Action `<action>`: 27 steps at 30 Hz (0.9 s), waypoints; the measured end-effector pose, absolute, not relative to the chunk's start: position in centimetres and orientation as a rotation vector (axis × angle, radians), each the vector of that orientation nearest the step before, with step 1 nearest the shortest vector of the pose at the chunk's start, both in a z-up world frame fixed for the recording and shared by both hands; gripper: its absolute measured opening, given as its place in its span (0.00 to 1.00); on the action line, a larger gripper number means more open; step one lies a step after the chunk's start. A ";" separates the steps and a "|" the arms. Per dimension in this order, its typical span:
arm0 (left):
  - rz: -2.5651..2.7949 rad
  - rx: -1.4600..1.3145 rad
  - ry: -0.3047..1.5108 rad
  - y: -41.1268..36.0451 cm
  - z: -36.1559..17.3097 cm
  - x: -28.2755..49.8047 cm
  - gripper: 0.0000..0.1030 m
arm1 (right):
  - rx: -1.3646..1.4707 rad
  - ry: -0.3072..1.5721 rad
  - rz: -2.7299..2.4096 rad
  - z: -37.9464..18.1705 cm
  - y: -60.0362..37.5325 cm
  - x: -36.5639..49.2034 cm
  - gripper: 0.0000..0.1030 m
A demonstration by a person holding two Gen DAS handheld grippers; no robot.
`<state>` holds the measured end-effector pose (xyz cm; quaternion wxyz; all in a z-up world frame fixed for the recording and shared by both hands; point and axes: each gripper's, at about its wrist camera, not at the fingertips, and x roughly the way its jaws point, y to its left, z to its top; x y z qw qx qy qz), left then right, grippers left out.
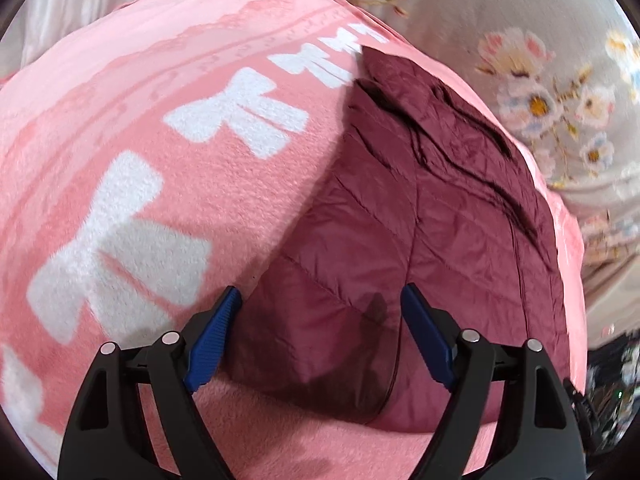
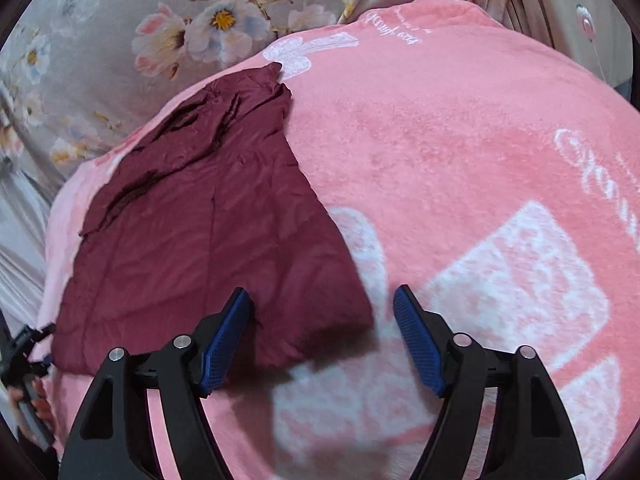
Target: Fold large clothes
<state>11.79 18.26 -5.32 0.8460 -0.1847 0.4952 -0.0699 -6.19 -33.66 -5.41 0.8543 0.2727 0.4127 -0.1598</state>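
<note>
Here, the largest thing is the grey bed sheet with a pale flower print [image 1: 532, 92] [image 2: 100, 64], which shows beyond the far edge of everything else. Over it lies the pink fleece blanket with white printed shapes and lettering [image 1: 160, 184] [image 2: 460, 152], spread smooth and wide; a broad stretch of it lies bare to the right of the jacket in the right wrist view and to the left of it in the left wrist view.

The dark maroon quilted puffer jacket [image 1: 420, 220] [image 2: 208, 232] rests flat on the blanket, folded into a long narrow shape. Its far end tapers to a rumpled point near the blanket's far edge, and one long side runs close to the blanket's border beside the sheet. Its near hem is a rounded, puffed edge.

The left gripper [image 1: 322, 336] hovers just over the jacket's near hem, its blue-padded fingers [image 1: 214, 344] spread wide with nothing between them. The right gripper [image 2: 322, 336] hangs at the jacket's near right corner, fingers [image 2: 418, 344] likewise wide apart and empty, one over the maroon cloth and one over bare blanket.
</note>
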 end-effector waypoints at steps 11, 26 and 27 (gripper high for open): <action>-0.239 -0.366 1.021 17.8 -2.2 9.4 0.05 | 0.674 0.783 -0.206 -3.1 -32.3 -7.1 0.05; -0.393 -0.474 0.764 24.5 11.4 -5.0 0.04 | 0.438 0.487 0.001 9.7 -28.1 -24.1 0.04; -0.401 -0.481 0.729 24.6 12.7 -5.5 0.04 | 0.444 0.453 0.017 10.7 -28.0 -24.8 0.04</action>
